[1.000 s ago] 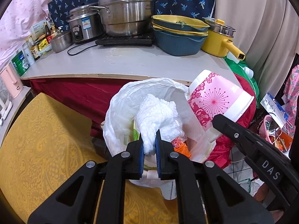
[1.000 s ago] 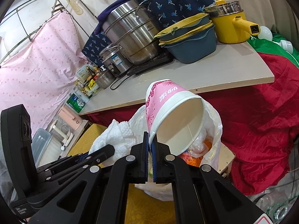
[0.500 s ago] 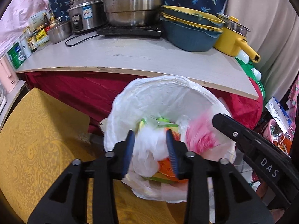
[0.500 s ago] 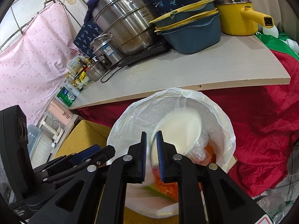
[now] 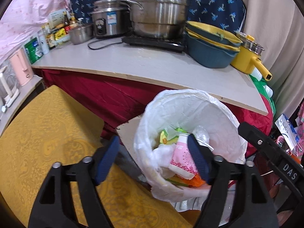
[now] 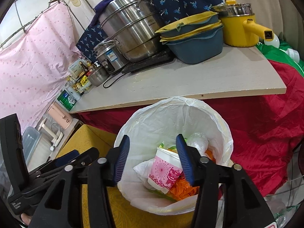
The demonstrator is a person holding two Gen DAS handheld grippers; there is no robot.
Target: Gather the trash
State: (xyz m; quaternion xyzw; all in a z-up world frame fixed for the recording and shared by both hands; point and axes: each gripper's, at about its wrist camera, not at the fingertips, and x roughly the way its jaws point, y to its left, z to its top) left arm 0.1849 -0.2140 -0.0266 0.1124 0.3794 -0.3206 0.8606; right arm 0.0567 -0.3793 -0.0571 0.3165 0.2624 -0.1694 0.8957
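I hold both grippers above the trash bin with the white bag [image 6: 209, 117]. My left gripper [image 5: 153, 157] is opening, nothing between its blue pads. My right gripper [image 6: 152, 159] is opening too and grips nothing. The pink paper cup [image 6: 164, 171] lies inside the bag, on a white tissue [image 6: 142, 169] and orange wrappers [image 6: 182, 189]

Pink paper cup [image 6: 165, 172] lies tilted atop trash inside white-lined bin [image 6: 190, 112].
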